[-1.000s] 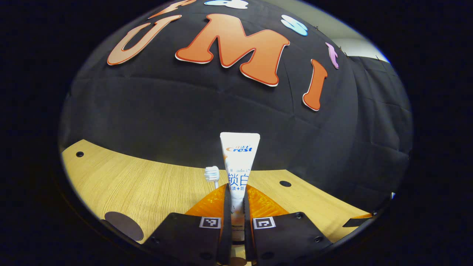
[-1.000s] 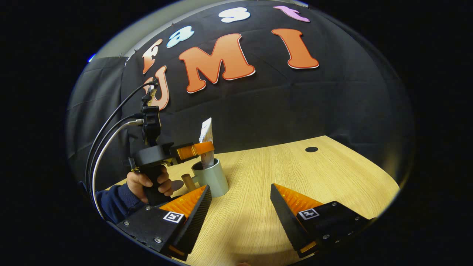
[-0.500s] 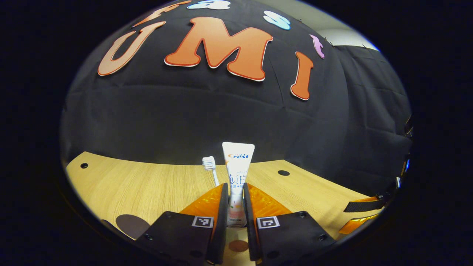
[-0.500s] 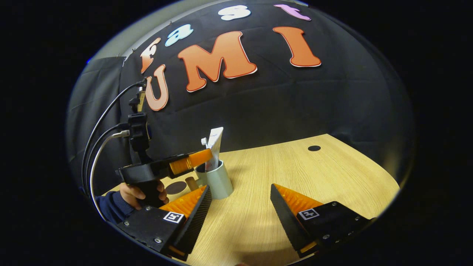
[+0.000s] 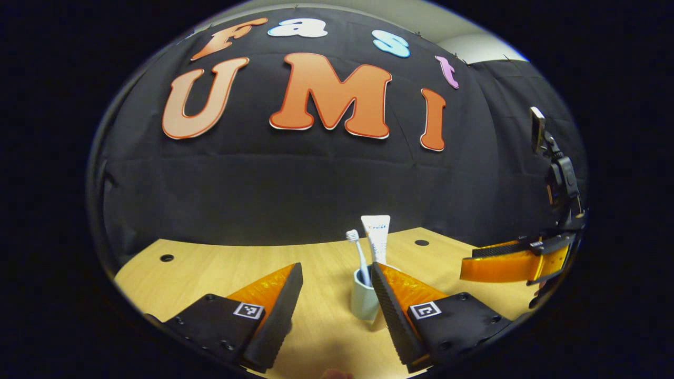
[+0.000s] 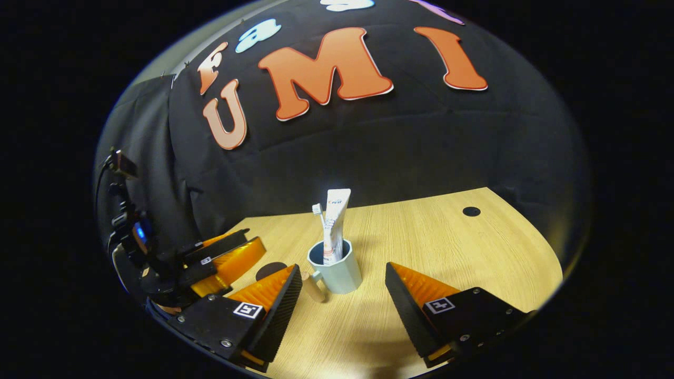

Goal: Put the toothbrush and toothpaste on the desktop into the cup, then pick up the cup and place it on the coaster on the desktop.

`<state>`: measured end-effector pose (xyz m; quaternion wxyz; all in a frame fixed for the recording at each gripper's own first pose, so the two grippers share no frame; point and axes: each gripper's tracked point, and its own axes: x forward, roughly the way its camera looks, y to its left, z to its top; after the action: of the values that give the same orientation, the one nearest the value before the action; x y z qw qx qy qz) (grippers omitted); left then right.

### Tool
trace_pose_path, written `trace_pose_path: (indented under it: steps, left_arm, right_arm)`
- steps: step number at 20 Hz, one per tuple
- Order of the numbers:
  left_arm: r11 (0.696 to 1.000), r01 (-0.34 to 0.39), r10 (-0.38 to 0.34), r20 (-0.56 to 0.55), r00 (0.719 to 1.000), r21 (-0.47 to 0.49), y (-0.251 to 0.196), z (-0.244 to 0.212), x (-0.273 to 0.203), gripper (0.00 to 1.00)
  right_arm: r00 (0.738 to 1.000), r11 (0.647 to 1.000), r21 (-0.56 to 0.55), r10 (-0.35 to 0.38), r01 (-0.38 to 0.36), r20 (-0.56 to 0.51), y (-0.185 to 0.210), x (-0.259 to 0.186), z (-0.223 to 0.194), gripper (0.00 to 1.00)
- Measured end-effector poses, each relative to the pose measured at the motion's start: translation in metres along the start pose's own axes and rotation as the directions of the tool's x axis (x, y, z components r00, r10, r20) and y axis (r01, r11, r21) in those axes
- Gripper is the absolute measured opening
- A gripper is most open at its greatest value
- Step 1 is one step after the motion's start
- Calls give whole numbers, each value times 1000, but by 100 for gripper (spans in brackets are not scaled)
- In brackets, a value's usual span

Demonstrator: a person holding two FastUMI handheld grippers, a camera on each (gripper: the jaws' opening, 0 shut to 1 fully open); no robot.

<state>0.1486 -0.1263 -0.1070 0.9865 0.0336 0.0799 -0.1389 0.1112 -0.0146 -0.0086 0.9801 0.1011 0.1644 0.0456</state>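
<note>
Pale blue-green faceted cup point(image 6: 337, 271) with a stubby wooden handle point(image 6: 314, 287), upright on the light wood-grain desktop point(image 6: 447, 247); white toothbrush point(image 6: 319, 218) and white toothpaste tube point(image 6: 333, 221) both standing inside, leaning against the rim, heads up. First half of the task judged done; cup not yet on the round dark-brown coaster point(image 6: 271, 270), seen flat on the desktop just beyond the handle, partly hidden. Likely rigid and smooth-walled, ceramic or hard plastic, light to moderate in weight, somewhat top-heavy with the tall tube inside; prone to slipping under a weak pinch, contents prone to tipping if tilted. Best hold judged across the body below the rim, or on the handle, kept level. Right gripper point(image 6: 342, 281) spread wide, nothing between its fingers, low over the desktop with the cup just ahead of the gap, slightly toward the left finger, handle pointing at that finger; not touching. Left gripper point(image 5: 334, 287) likewise released and empty, jaws well apart; in the left gripper view the cup point(image 5: 365, 300) sits ahead, close against the right finger's inner edge, contact not certain. In the right gripper view the left gripper off to the left, near the coaster. Risk: knocking the handle on closing.
</note>
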Motion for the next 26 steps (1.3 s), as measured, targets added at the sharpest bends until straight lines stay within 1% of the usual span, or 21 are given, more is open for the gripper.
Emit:
trace_pose_path:
  steps: [3,6,8,9,11,12,13,15,16,17,18,19,20,21,25,26]
  left_arm:
    - [999,-40,41,-17,999,24,28,-11,-31,85]
    - [996,-83,83,-9,997,16,49,-19,-58,85]
    - [992,-120,121,-16,993,21,65,-29,-73,86]
    - [990,-137,137,-10,990,14,71,-33,-79,86]
    - [988,-155,155,-5,988,-14,80,-38,-89,85]
    - [986,-164,164,-10,986,-23,83,-41,-91,86]
    - [984,-174,173,-13,985,-25,88,-45,-94,85]
    - [983,-178,178,-13,984,-39,92,-50,-96,86]
    - [982,-182,182,-16,983,-53,94,-52,-95,86]
    - [981,-184,183,-27,983,-63,95,-57,-93,86]
    - [980,-187,185,-37,982,-70,96,-61,-92,86]
    - [979,-187,184,-42,982,-77,96,-66,-90,86]
    - [979,-186,183,-42,982,-82,96,-67,-89,86]
    - [979,-185,182,-41,982,-87,95,-69,-89,86]
    - [980,-177,175,-30,984,-96,94,-73,-89,86]
    - [980,-175,173,-25,985,-99,95,-73,-89,85]
  right_arm:
    - [995,1000,-31,-5,2,-95,21,9,11,95]
    - [980,999,-34,2,-9,-200,42,21,12,92]
    - [965,998,-59,-37,22,-260,45,44,4,90]
    - [953,997,-73,-58,37,-299,47,52,-1,90]
    - [912,997,-73,-39,10,-408,57,62,-16,89]
    - [890,997,-69,-44,13,-453,58,66,-22,88]
    - [873,997,-73,-66,35,-484,53,67,-25,88]
    - [837,990,-76,-138,116,-529,40,74,-35,85]
    - [811,984,-79,-178,161,-558,33,76,-43,82]
    - [788,982,-57,-177,178,-589,35,76,-50,80]
    - [784,982,-30,-167,187,-598,44,65,-34,78]
    - [786,979,-10,-170,204,-594,42,79,-46,77]
    - [785,977,-2,-173,214,-595,46,82,-47,74]
    - [782,974,10,-174,225,-598,50,85,-51,74]
    - [770,955,55,-200,292,-606,52,84,-49,66]
    - [767,947,80,-200,311,-609,54,85,-47,62]
